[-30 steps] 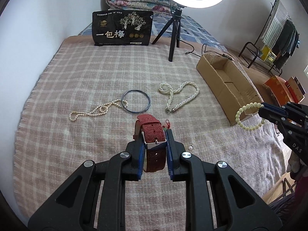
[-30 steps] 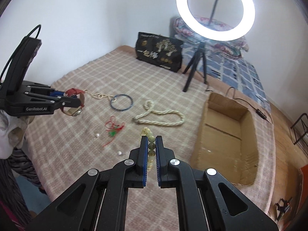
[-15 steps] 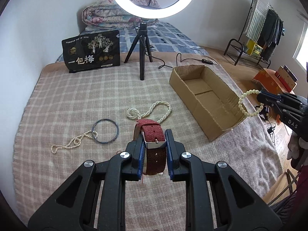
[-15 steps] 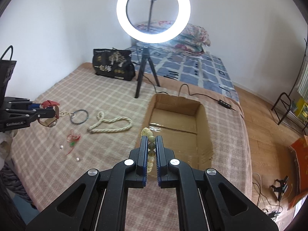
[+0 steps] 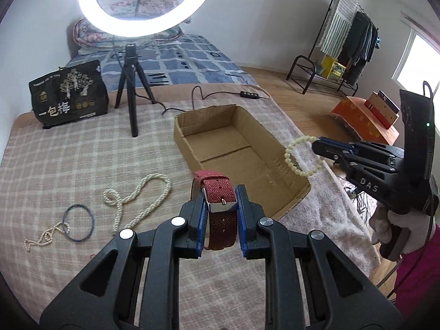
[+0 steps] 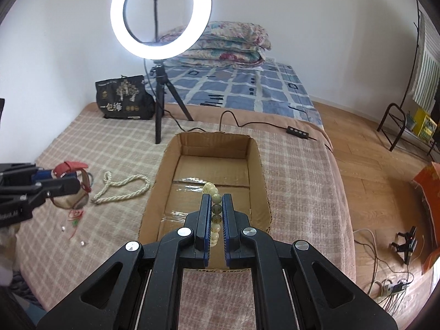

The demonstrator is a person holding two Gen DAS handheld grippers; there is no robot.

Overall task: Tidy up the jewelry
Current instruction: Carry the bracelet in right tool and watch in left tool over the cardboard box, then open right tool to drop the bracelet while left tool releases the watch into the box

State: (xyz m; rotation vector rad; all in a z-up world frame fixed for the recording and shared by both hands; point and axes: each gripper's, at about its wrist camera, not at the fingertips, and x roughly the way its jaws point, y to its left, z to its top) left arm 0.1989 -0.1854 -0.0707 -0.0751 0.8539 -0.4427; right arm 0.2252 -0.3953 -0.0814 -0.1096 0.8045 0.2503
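1. Checked blanket (image 5: 68,165) covers the work surface, with a bed and wooden floor behind it.
2. Left gripper (image 5: 220,200) is clamped on a red watch (image 5: 220,198); its fingers (image 5: 199,220) press the strap's sides just below the metal buckle, and the watch is held off the blanket.
3. Right gripper (image 6: 216,209) is closed on a pale bead bracelet (image 6: 216,206), the beads pinched in a line between its fingers (image 6: 205,220). In the left view the bracelet (image 5: 298,155) hangs as a loop from the tips, over the box's near right rim.
4. Open cardboard box (image 6: 258,165) sits just beyond both grippers, long side running away from the camera, nothing visible on its floor.
5. Left of the box on the blanket lie a thick pearl necklace (image 5: 137,198), a dark bangle (image 5: 79,221) and a thin pearl chain (image 5: 46,235) touching the bangle.
6. Red cord (image 6: 74,218) and a few loose beads (image 6: 82,243) lie near the left gripper.
7. Farther back stand a ring light (image 6: 161,18) on a tripod and a black bag (image 5: 68,93).
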